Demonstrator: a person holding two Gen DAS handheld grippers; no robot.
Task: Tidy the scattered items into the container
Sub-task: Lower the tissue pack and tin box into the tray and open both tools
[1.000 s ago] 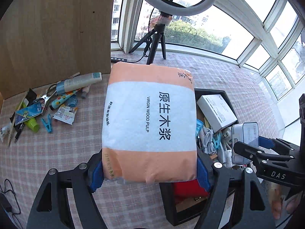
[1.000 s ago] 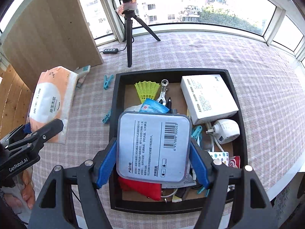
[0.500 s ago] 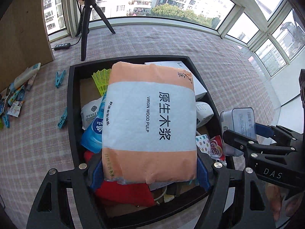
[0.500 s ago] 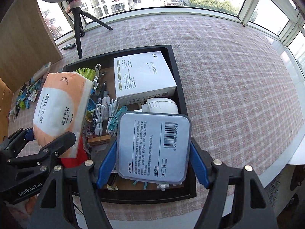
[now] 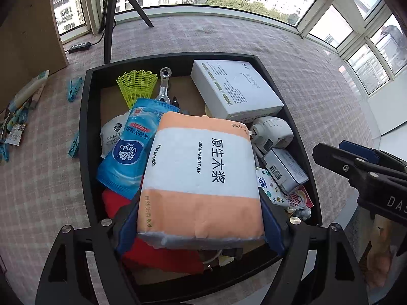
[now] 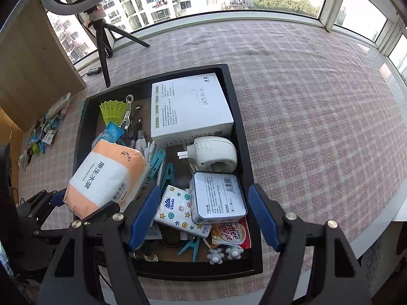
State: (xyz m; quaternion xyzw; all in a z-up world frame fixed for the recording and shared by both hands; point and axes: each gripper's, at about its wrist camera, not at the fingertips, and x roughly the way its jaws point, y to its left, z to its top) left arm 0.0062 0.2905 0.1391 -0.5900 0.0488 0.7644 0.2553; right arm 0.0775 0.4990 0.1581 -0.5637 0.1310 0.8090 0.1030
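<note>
My left gripper [image 5: 199,218] is shut on an orange and white tissue pack [image 5: 203,175] and holds it over the left half of the black tray [image 5: 85,127]. The pack also shows in the right wrist view [image 6: 106,175]. My right gripper [image 6: 203,211] is open above the tray's [image 6: 240,132] near right part. A silver tin [image 6: 217,198] lies in the tray between its fingers, apart from the pads. The tin also shows in the left wrist view [image 5: 285,169].
The tray holds a white box [image 6: 188,111], a white plug adapter [image 6: 213,155], a yellow shuttlecock [image 5: 136,85], a blue Vinda pack [image 5: 129,150] and clothes pegs. Loose items [image 5: 20,106] and blue pegs [image 5: 75,89] lie on the checked cloth at left. A tripod [image 5: 112,17] stands behind.
My right gripper has opened and the silver tin now lies in the tray. My left gripper has lowered the tissue pack closer over the tray.
</note>
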